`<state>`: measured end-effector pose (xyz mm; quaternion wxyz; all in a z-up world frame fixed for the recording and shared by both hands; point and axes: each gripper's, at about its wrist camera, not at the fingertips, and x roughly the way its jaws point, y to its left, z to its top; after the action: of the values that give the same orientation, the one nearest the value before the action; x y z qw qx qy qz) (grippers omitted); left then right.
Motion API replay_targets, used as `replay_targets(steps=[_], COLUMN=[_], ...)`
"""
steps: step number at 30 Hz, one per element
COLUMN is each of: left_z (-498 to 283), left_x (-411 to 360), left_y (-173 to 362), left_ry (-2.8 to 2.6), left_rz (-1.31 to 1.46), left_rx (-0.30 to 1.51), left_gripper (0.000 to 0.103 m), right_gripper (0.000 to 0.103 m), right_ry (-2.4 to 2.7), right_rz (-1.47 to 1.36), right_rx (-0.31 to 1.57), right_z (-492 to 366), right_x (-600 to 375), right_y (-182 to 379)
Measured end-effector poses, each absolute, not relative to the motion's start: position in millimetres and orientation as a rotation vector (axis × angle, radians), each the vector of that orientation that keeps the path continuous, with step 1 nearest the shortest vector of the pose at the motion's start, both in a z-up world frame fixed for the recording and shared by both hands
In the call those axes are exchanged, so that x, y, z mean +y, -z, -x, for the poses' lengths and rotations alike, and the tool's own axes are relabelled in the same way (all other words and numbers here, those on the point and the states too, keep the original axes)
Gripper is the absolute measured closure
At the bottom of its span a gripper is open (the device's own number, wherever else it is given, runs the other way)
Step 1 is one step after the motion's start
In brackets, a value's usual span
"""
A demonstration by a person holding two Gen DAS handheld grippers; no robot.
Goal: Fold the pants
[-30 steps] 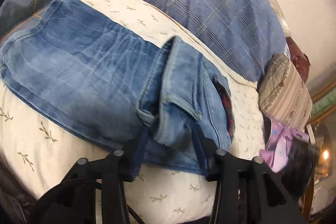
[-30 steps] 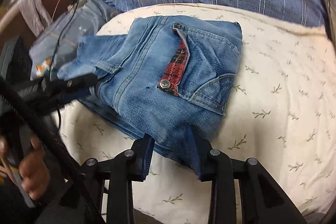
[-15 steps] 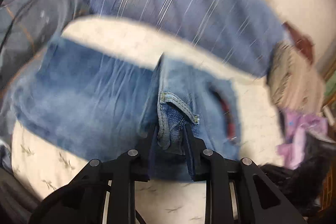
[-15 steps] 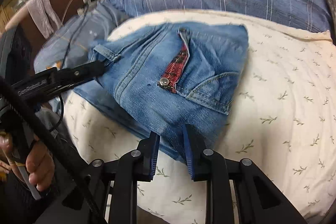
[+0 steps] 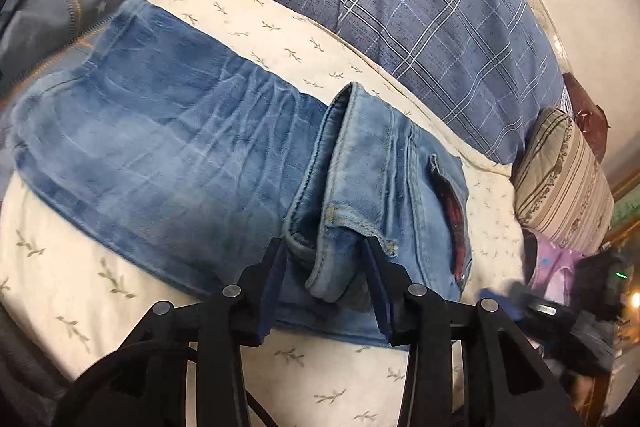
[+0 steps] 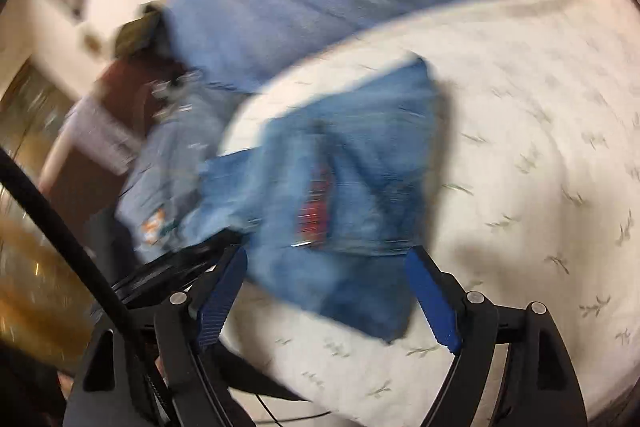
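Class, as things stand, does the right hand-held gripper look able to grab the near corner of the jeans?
Probably yes: the right hand-held gripper is open, the jeans corner lies between its fingers, nothing blocking.

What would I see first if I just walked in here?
Blue jeans spread across a cream bedsheet with little leaf prints. The top part is folded over, and its thick edge sits between the fingers of the left tool. Behind lies a big blue checked pillow with a round badge.
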<state>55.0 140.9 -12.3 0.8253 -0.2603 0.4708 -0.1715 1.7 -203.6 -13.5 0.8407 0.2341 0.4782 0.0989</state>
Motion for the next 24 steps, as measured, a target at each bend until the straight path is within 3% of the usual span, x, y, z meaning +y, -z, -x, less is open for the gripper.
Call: replay_targets(steps=[3,6,7,8,13,17,19,22,24], left_z=[-67.9,-76.6,-76.5,-76.0,-71.9,-76.0,-79.9,-78.2,-75.7], left_x=[132.2,124.1,120.4,116.7,99.3,83.4,75.2,80.5,88.8], left_y=[22.1,31.8,30.5,28.0,10.6,14.4,29.3,34.9,28.1], left_ry=[0.367,0.349,0.342,0.337,0.396,0.469,0.446,0.433,0.434], left_rz=[0.544,0.514,0.497,0.464,0.434,0.457,0.408,0.431,0.452], left_rx=[1.034,1.062,1.056,1.047,1.046,1.065,1.087,1.086,1.072], left_gripper=[0.064,0.071,0.073,0.075,0.085,0.083,0.081,0.075,0.072], right_gripper=[0.024,0.037,0.044,0.063,0.077,0.078,0.077,0.061,0.057], right_ry=[-0.123,-0.181,-0.179,-0.189,-0.212,-0.179,-0.114,-0.038,-0.045], right_rz=[-0.576,-0.724,-0.705,-0.69,-0.63,-0.549,-0.526,-0.535,-0.555], right_rx=[1.147,1.179,1.175,1.166,1.094,1.015,1.068,1.152,1.127], right_z=[-26.6,-36.4,-37.0,-34.6,-28.9,-27.5,-33.1,-35.9,-32.4], right_x=[-212.7,-215.9,-214.3,-211.7,-212.8,-224.7,-232.3,-238.8,-239.6], right_y=[49.1,67.9,65.8,63.0,31.2,3.9,18.3,46.3,39.8])
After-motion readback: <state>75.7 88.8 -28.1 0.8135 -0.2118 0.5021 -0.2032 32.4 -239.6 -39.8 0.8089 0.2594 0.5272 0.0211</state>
